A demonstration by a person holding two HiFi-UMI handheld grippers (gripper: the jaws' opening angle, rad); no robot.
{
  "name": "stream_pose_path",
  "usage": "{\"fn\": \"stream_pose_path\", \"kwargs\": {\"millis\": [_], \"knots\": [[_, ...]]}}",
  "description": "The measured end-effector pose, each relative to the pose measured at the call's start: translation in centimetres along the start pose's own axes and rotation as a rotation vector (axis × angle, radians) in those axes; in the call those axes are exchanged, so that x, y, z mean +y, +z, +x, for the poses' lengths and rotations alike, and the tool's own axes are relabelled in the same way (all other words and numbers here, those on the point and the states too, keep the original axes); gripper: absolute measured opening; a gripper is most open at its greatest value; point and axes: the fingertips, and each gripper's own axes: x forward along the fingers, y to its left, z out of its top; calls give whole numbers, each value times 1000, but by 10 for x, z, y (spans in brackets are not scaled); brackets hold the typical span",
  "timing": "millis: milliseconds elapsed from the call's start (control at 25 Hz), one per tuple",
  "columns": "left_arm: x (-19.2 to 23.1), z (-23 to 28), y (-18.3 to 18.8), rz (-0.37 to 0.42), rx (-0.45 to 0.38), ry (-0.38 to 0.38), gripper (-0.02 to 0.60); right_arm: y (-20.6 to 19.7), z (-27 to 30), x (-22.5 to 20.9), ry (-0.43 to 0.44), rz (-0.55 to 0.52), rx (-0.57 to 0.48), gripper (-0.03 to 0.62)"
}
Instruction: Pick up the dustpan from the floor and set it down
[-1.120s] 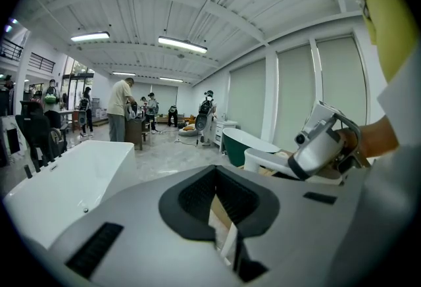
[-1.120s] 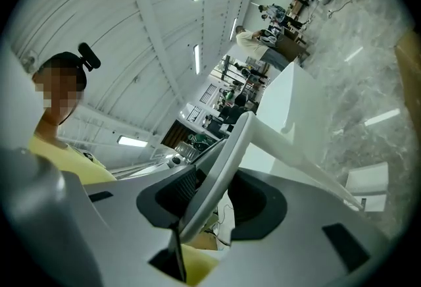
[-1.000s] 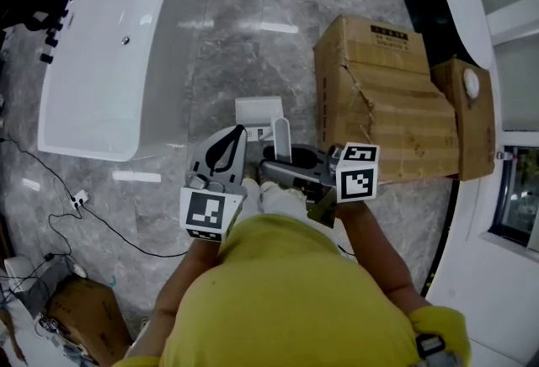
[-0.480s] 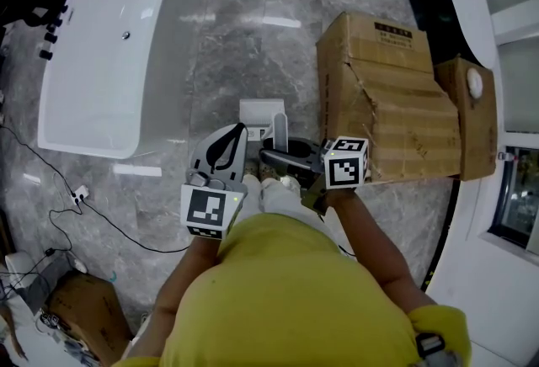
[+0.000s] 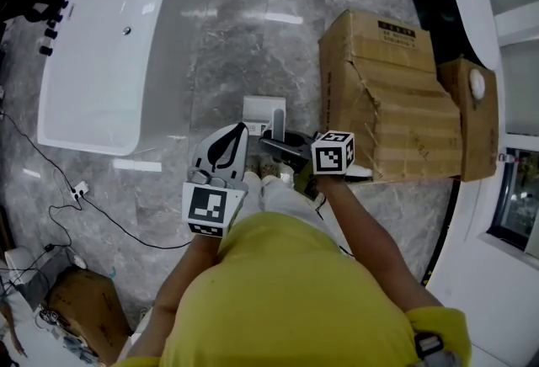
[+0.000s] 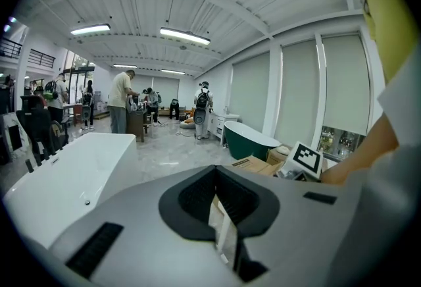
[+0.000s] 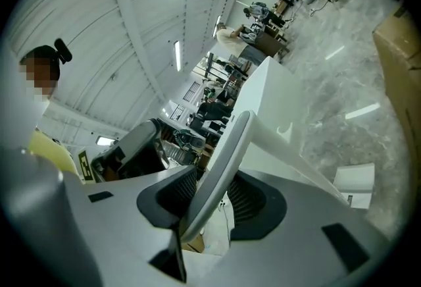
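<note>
The dustpan is white, with a pale upright handle. It sits low over the grey marble floor just ahead of the person's feet, and I cannot tell whether its pan touches the floor. My right gripper is shut on that handle. In the right gripper view the handle runs slanted between the jaws and the pan shows at lower right. My left gripper hovers to the left of the dustpan, jaws shut with nothing held. In the left gripper view, my left gripper shows its pads meeting.
A white bathtub stands at left and battered cardboard boxes stand close on the right. Black cables trail over the floor at lower left. In the left gripper view a dark green tub and several people stand farther off.
My right gripper has sunk toward the floor with the dustpan handle still in its jaws. The left gripper has stayed where it was.
</note>
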Motion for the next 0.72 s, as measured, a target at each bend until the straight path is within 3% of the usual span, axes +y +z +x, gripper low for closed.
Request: {"fn": "stream_pose_path", "kwargs": {"millis": [320,520,720], "knots": [[1,-3,-7,-4,16,6,2,-9,9,-50,-72,-10,24,163],[3,-4,-9,-13,18,9,2,-14,16,-52,-75,-9,41,163],[3,-7,-8,-11,12,5,2,-27,15,-54,-156,-31,80,178]]}}
